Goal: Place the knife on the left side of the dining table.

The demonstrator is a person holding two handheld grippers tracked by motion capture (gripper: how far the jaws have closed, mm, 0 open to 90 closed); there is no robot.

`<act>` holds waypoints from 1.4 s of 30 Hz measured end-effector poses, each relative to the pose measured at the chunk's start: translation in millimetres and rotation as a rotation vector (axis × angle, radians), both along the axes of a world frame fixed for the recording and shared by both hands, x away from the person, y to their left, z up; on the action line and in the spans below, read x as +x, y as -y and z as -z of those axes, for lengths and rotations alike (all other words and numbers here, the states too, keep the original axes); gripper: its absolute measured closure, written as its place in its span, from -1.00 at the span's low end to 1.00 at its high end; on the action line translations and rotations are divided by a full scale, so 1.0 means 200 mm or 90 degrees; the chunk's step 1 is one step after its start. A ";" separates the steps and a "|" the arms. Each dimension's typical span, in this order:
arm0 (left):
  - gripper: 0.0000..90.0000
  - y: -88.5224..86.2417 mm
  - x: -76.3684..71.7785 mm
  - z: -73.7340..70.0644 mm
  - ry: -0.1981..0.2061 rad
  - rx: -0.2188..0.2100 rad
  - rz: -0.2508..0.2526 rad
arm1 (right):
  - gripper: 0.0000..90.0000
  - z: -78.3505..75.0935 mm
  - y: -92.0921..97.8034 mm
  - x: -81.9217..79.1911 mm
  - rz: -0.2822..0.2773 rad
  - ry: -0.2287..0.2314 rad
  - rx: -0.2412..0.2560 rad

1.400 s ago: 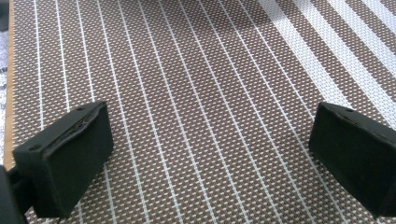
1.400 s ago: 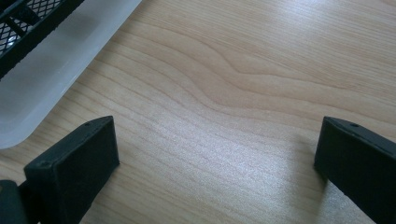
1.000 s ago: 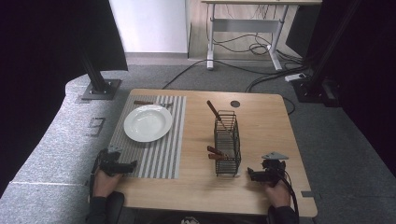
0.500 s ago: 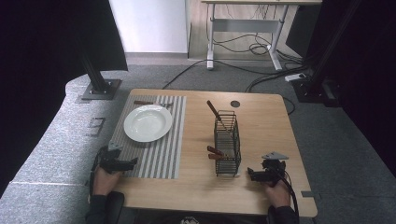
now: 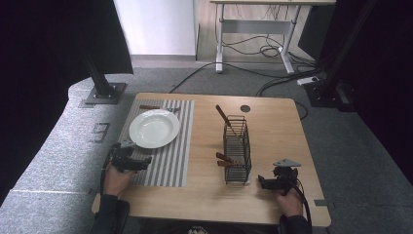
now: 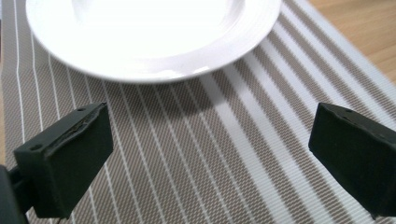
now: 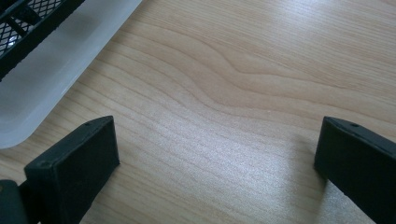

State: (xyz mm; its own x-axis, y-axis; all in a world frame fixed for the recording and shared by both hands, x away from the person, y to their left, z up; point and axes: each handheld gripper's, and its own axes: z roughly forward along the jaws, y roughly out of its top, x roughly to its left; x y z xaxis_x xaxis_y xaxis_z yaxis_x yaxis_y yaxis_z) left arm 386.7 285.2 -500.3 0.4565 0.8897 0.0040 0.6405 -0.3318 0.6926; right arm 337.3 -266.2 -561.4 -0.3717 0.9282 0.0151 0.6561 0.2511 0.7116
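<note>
A white plate (image 5: pixel 154 127) rests on a grey striped placemat (image 5: pixel 168 161) at the table's left. My left gripper (image 5: pixel 145 161) lies low over the mat's near left part, jaws wide open, nothing between them; its own view has the plate (image 6: pixel 154 37) just ahead over the striped placemat (image 6: pixel 201 158). A black wire basket (image 5: pixel 237 148) stands mid-table holding brown-handled utensils (image 5: pixel 224 117), one leaning out the top. My right gripper (image 5: pixel 261 182) rests open on bare wood right of the basket's near end. The basket's corner and pale base (image 7: pixel 51 70) show at upper left.
A brown-handled utensil (image 5: pixel 156 107) lies on the mat behind the plate. A round dark hole (image 5: pixel 245 108) marks the wooden table (image 5: pixel 277 131) at the back. Grey carpet, stand bases and cables surround the table.
My left gripper has edged slightly to the right and up onto the placemat's edge. The right gripper stays put.
</note>
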 end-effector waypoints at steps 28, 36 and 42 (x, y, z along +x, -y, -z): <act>-0.94 0.33 0.20 -0.27 0.009 -0.012 0.045 | -1.00 0.00 0.00 0.00 0.001 0.000 0.000; -0.82 0.45 0.26 -0.37 0.017 -0.028 0.061 | -1.00 0.00 0.00 0.00 0.001 0.001 -0.001; -0.80 0.55 0.31 -0.43 0.018 -0.028 0.071 | -1.00 0.00 0.00 0.00 0.001 0.000 0.000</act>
